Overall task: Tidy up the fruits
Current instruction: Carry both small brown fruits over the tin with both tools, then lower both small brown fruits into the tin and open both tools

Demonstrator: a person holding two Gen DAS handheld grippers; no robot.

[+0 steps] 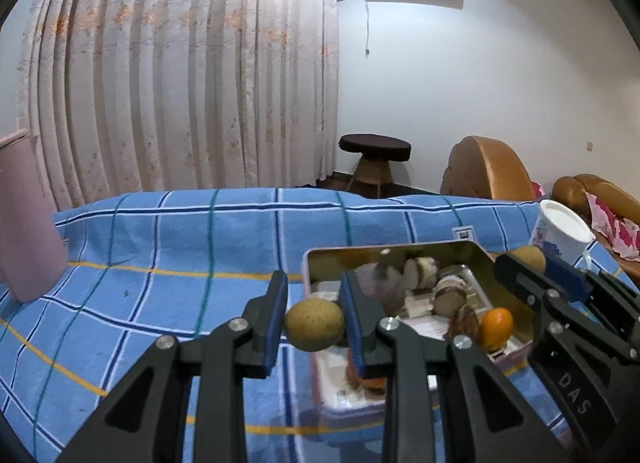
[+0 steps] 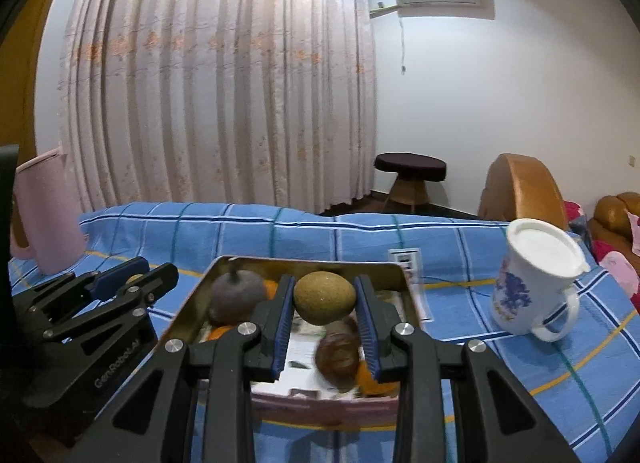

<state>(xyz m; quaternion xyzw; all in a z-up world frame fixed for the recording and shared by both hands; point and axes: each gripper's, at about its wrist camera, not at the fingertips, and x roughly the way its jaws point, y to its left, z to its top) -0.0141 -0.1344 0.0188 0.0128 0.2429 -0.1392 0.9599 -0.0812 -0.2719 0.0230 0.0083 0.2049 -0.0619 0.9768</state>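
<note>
Here each claw, left and right, grips a brownish-green fruit across its middle, above the metal tin; firm and round, apt to roll if squeezed off-centre.

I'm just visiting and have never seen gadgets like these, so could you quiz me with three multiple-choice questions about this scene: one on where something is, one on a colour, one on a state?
1. Where is the white mug?
A. on the blue checked cloth
B. inside the tin
C. on the stool

2. What colour are the pads on the gripper fingers?
A. red
B. blue
C. white

3. What is the right gripper doing?
A. open, holding nothing
B. clamped on a greenish-brown fruit
C. gripping the mug

Answers: 1 A, it stands on the cloth right of the tin. 2 B, blue strips line the fingers. 3 B, both pads press the fruit's sides.
</note>
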